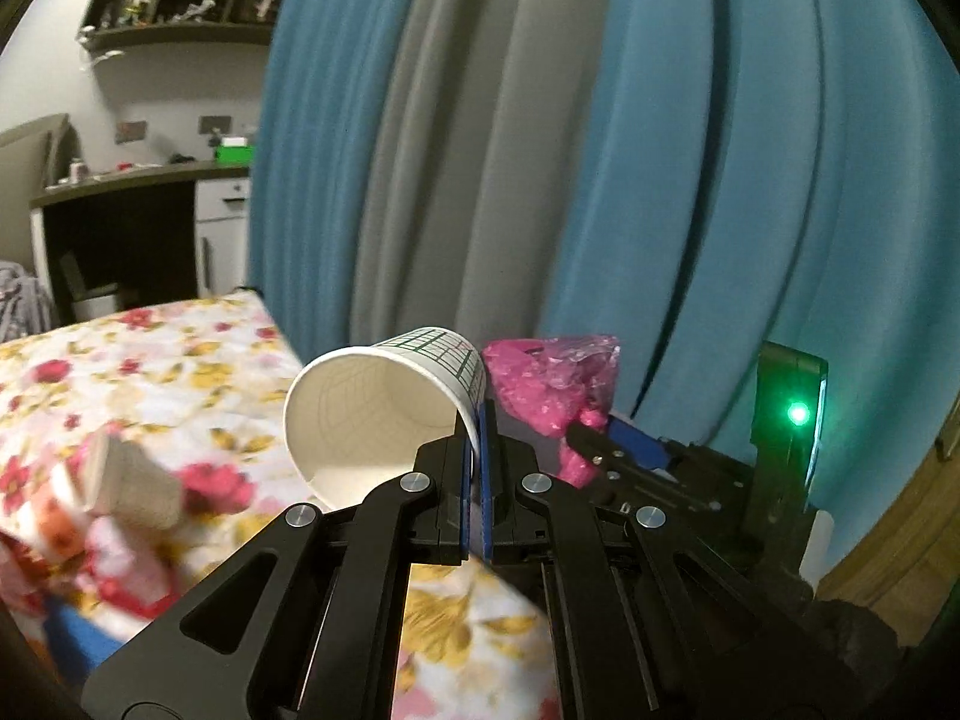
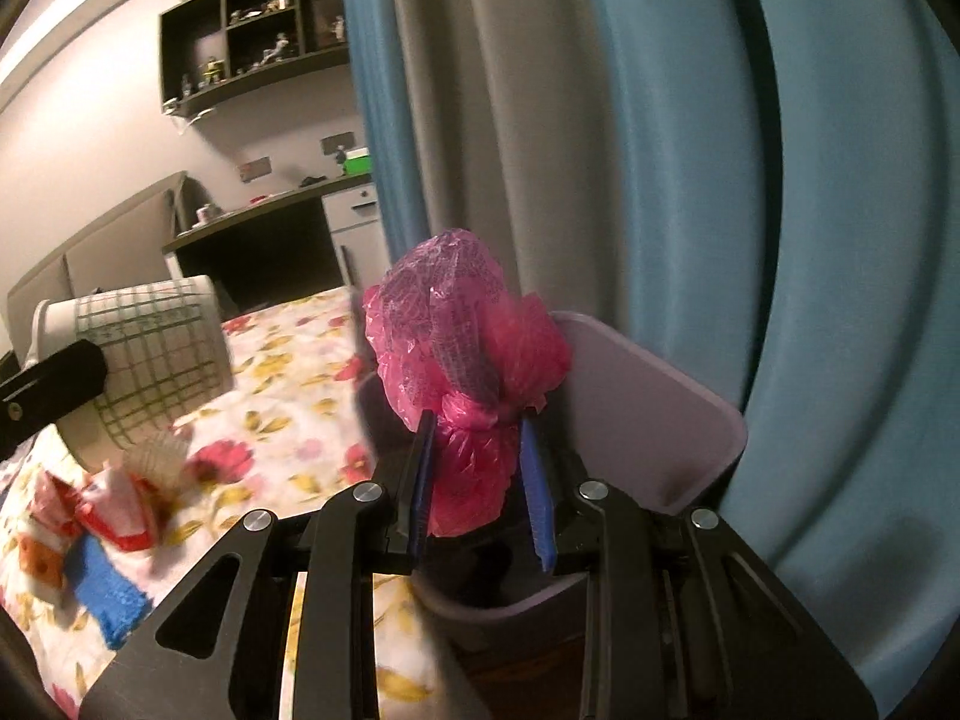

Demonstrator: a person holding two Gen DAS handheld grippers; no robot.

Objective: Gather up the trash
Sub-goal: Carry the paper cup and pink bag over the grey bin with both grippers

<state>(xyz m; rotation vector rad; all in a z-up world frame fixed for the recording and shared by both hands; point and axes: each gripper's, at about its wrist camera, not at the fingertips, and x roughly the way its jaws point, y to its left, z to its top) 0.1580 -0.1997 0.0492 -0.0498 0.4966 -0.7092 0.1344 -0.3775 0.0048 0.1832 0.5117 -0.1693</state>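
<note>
Both grippers carry trash toward the bin beside the bed.

The left gripper (image 1: 478,420) is clenched on the rim of a paper cup (image 1: 384,408); the right gripper (image 2: 480,474) grasps a knotted pink plastic bag (image 2: 462,360) just over the purple bin (image 2: 660,408). Next seems to be releasing each load above the bin's opening. Only the right wrist view shows the bin; only the left shows the cup's empty inside.
</note>
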